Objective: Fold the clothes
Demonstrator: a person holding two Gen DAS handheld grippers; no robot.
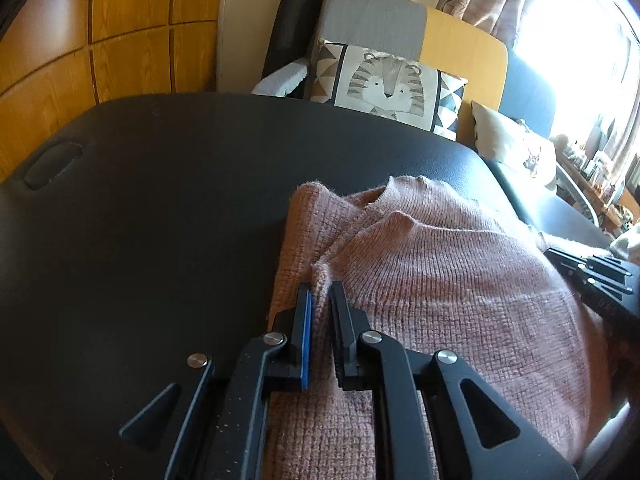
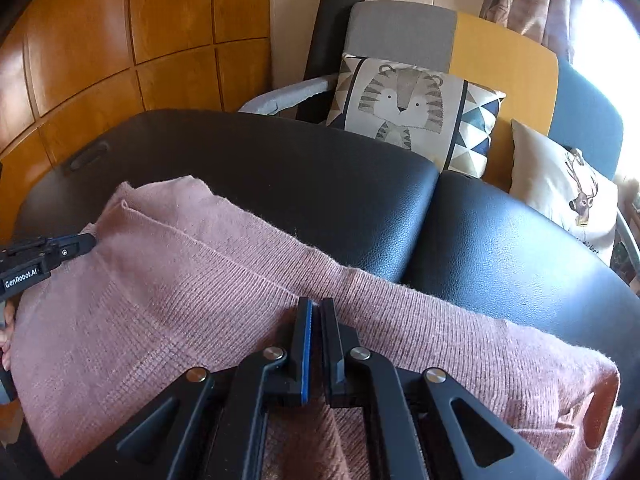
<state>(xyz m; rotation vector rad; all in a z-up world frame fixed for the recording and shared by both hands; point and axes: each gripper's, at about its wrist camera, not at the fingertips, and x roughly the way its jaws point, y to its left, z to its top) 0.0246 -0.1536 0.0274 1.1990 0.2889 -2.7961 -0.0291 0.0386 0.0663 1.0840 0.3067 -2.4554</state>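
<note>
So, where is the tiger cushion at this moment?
The tiger cushion stands on the grey chair behind the black table, in the upper middle of both views; a deer cushion lies to its right.

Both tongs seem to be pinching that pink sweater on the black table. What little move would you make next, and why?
Probably lift both tongs together and carry the pinched edge across the sweater. The left tongs and right tongs each grip knit, which lies partly folded on the black table.
</note>
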